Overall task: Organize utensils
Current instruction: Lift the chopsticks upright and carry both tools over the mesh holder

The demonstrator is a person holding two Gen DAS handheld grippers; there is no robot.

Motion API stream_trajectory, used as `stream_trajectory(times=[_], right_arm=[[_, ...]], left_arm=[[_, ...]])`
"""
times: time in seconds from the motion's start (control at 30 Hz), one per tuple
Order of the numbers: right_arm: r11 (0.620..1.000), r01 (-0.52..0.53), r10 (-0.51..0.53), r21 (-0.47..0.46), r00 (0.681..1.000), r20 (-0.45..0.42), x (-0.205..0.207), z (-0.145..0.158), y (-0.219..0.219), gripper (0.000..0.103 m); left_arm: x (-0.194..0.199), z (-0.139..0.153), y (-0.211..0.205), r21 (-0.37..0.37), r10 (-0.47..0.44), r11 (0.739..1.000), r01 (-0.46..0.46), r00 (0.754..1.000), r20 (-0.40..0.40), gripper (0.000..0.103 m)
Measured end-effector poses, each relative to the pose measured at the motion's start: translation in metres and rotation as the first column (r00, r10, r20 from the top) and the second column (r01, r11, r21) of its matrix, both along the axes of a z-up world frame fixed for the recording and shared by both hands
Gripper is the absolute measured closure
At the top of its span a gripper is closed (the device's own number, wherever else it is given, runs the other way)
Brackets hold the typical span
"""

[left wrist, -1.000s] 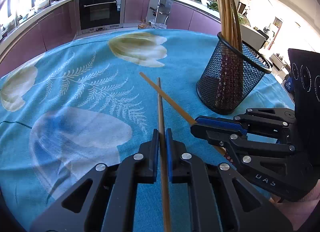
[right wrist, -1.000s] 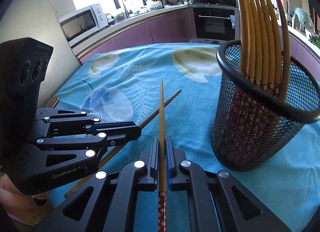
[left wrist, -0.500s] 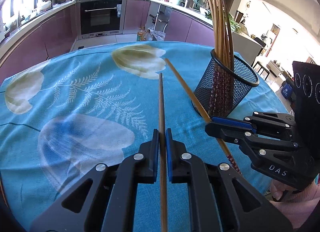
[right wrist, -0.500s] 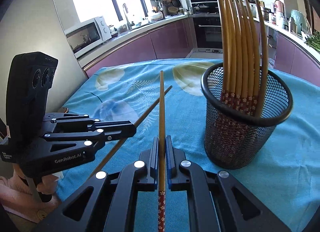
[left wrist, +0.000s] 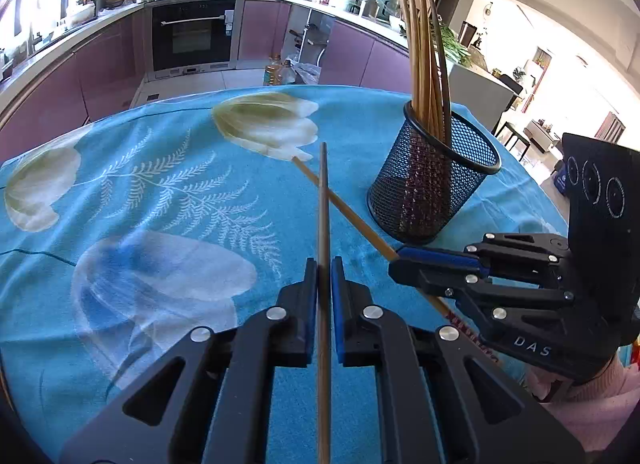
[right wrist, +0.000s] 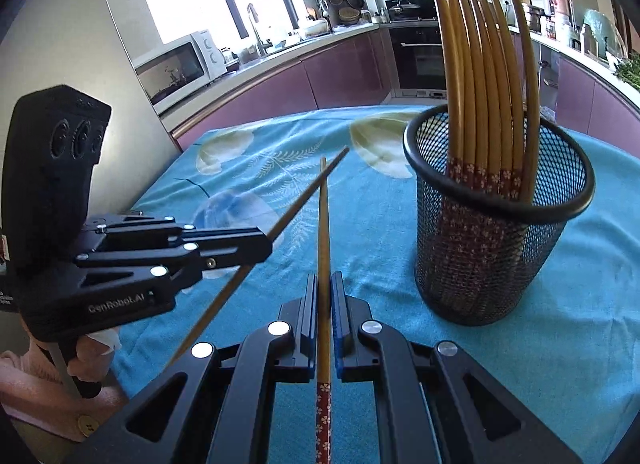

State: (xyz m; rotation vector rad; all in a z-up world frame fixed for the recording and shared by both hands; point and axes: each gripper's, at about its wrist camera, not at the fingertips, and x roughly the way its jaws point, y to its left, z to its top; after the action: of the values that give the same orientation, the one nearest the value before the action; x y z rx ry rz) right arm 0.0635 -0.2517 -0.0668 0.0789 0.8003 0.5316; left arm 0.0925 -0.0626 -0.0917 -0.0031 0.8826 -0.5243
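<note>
My left gripper (left wrist: 324, 268) is shut on a wooden chopstick (left wrist: 323, 199) that points forward above the table. My right gripper (right wrist: 325, 284) is shut on a second chopstick (right wrist: 323, 215) with a red flowered end. Each gripper shows in the other's view: the right gripper (left wrist: 400, 256) at the right, the left gripper (right wrist: 264, 242) at the left. The two chopsticks cross in the air. A black mesh holder (left wrist: 432, 183) with several chopsticks stands upright on the table; it also shows in the right wrist view (right wrist: 496, 223), just right of my right gripper.
The table is covered by a blue cloth (left wrist: 160, 199) with flower prints. Behind it are purple kitchen cabinets, an oven (left wrist: 192, 35) and a microwave (right wrist: 176, 67). The table's edge runs close at the right (left wrist: 532, 191).
Both grippers have kept hold of their chopsticks and tilted down a little. The right-hand chopstick's tip has swung left and now crosses the left-hand one. The holder looks nearer in the right wrist view.
</note>
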Motion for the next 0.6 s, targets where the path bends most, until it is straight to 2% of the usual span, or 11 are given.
stream_trajectory(times=[0.17, 0.4, 0.47, 0.6], right_arm=[[1.000, -0.001, 0.001, 0.011, 1.000, 0.011, -0.0023, 0.0019, -0.0012, 0.097], [1.000, -0.009, 0.009, 0.028, 1.000, 0.021, -0.0054, 0.0039, -0.0057, 0.097], [0.999, -0.011, 0.010, 0.031, 1.000, 0.024, -0.0061, 0.0048, -0.0060, 0.097], [0.999, -0.017, 0.016, 0.039, 0.999, 0.031, -0.0075, 0.0066, -0.0057, 0.097]], left_arm=[[-0.0001, -0.0026, -0.0035, 0.007, -0.017, 1.000, 0.017, 1.000, -0.009, 0.090], [-0.0005, -0.0033, -0.0066, 0.012, -0.036, 0.999, 0.036, 0.999, -0.015, 0.090], [-0.0013, -0.0026, -0.0067, 0.011, -0.037, 0.999, 0.037, 0.999, -0.013, 0.094], [-0.0014, -0.0003, -0.0053, 0.004, -0.036, 0.999, 0.036, 0.999, -0.010, 0.095]])
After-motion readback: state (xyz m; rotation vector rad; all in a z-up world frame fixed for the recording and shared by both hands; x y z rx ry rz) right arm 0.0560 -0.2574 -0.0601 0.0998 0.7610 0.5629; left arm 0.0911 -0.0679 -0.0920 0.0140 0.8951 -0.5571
